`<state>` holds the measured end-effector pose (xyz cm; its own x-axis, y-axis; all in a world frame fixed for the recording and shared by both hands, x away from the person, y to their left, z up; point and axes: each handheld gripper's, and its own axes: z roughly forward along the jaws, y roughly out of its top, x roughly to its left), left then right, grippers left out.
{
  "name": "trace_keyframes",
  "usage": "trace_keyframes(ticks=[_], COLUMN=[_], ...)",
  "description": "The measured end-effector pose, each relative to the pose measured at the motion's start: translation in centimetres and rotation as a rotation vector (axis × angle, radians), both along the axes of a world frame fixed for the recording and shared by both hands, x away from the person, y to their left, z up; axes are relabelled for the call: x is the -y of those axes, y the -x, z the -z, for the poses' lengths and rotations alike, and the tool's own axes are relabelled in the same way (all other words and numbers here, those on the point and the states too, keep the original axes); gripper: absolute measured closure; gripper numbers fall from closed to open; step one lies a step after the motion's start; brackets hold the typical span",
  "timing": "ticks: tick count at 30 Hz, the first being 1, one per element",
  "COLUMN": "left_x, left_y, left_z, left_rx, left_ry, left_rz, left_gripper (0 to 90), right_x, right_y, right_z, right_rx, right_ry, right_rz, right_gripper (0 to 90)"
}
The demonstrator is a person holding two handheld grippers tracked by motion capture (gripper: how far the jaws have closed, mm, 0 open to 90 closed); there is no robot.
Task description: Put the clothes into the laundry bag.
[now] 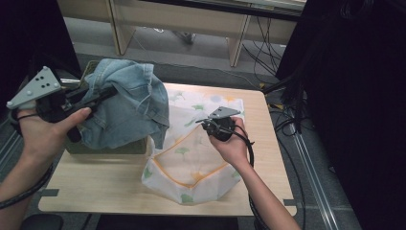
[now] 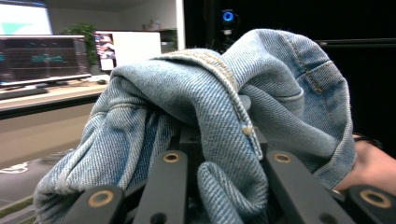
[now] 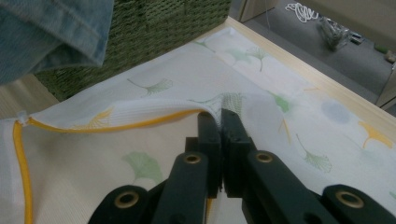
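Denim garment (image 2: 224, 116) hangs bunched in the left gripper (image 1: 88, 98); right gripper (image 3: 219, 122) pinches the mesh bag's (image 1: 191, 163) yellow rim (holding its mouth open, likely).

bunched denim garment (image 1: 127, 108) lifted, mesh bag (image 1: 191, 158) open

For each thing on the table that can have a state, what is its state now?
Denim garment: bunched, lifted above the basket, clamped in the left gripper.
Mesh laundry bag: lying on the table, its yellow-edged mouth held open.
Right gripper: shut on the bag's yellow rim.
Green woven basket: standing on the table beside the bag.
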<state>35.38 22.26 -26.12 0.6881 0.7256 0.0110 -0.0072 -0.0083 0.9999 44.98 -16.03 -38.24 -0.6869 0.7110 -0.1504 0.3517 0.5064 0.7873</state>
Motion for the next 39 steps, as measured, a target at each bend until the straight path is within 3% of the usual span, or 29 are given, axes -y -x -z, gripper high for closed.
trace_keyframes(ticks=[10, 24, 25, 31, 39], left_x=[2.1, 5.9, 6.1, 7.4, 9.1], left_y=[1.4, 2.6, 2.7, 3.1, 2.7], left_z=[0.7, 2.1, 2.2, 2.9, 4.2], left_rx=[-0.034, -0.078, -0.08, -0.094, -0.129], left_ry=[-0.006, -0.069, -0.071, -0.095, -0.137], left_rz=[0.121, 0.259, 0.266, 0.305, 0.342], left_gripper=[76.2, 76.1, 76.2, 76.2, 76.2], right_x=[-0.1, 0.0, 0.0, -0.1, 0.0], right_y=[0.1, 0.3, 0.1, 0.3, 0.1], right_z=[-0.1, -0.1, -0.1, -0.1, -0.2], right_rx=[-0.003, -0.013, 0.003, -0.019, 0.002], right_ry=[-0.011, -0.021, -0.013, -0.024, -0.026], right_rz=[-0.002, 0.013, 0.0, 0.018, 0.007], right_gripper=[89.4, 89.3, 89.2, 89.3, 89.2])
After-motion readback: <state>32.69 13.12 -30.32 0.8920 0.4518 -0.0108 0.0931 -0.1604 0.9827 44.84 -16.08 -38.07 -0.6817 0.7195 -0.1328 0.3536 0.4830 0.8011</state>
